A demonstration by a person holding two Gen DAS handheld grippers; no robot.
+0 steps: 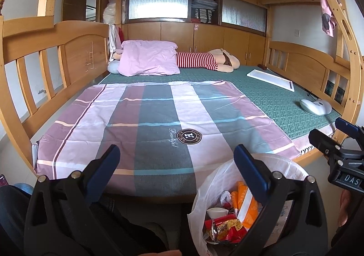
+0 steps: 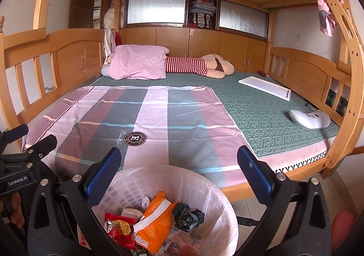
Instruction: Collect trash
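Black claw (image 2: 179, 166) gaping; round plastic-lined bin (image 2: 218, 190), crinkled wrappers (image 2: 120, 228).

The left tool (image 1: 176, 153) points forward and somewhat downward, its two blue-padded fingers (image 1: 103, 166) spread wide with nothing between the pads. The right tool (image 2: 179, 158) is angled downward the same way, blue pads (image 2: 254, 171) also set wide apart and gripping nothing. The two tools sit side by side: the right one shows at the right edge of the left wrist view, the left one at the left edge of the right wrist view. Part of a hand (image 1: 347, 208) shows behind the right tool's body.
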